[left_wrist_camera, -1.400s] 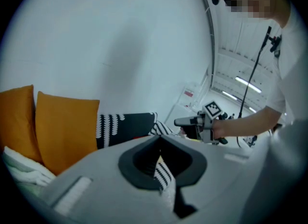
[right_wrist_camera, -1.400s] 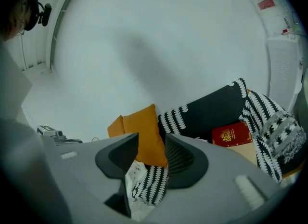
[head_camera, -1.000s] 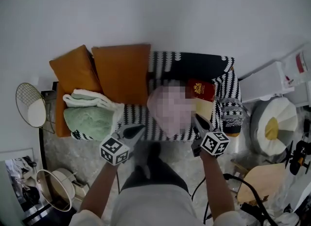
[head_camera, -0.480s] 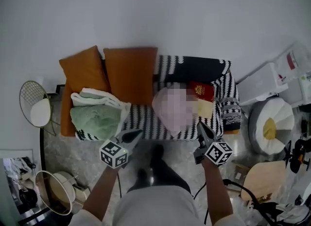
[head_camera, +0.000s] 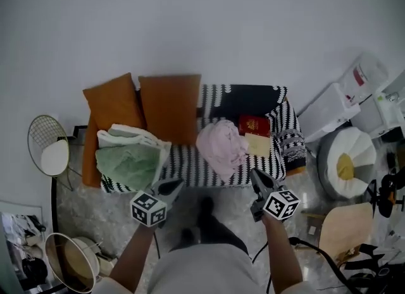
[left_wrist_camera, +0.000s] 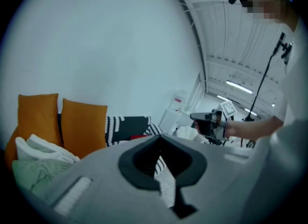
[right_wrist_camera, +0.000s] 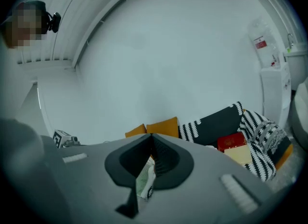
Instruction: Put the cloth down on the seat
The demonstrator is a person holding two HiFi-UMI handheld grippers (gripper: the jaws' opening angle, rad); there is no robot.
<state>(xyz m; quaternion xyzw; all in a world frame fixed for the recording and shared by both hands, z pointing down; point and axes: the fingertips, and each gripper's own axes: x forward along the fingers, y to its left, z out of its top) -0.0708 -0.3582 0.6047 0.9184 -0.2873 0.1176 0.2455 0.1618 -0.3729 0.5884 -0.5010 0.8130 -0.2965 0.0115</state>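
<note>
A crumpled pink cloth lies on the black-and-white striped sofa seat, hanging slightly over the front edge. Neither gripper touches it. My left gripper is over the floor in front of the sofa, left of the cloth, with its jaws meeting and nothing in them. At the cloth's lower right my right gripper hovers just off the seat's front edge, shut and empty. In both gripper views the gripper's own body hides the cloth.
Two orange cushions lean on the sofa back. Folded green and white towels fill the left of the seat; a red box and a beige one lie right of the cloth. A wire side table stands left, a white pouf right.
Both grippers have drawn back from the sofa's front edge toward the person and risen. The pink cloth stays on the seat, apart from both.
</note>
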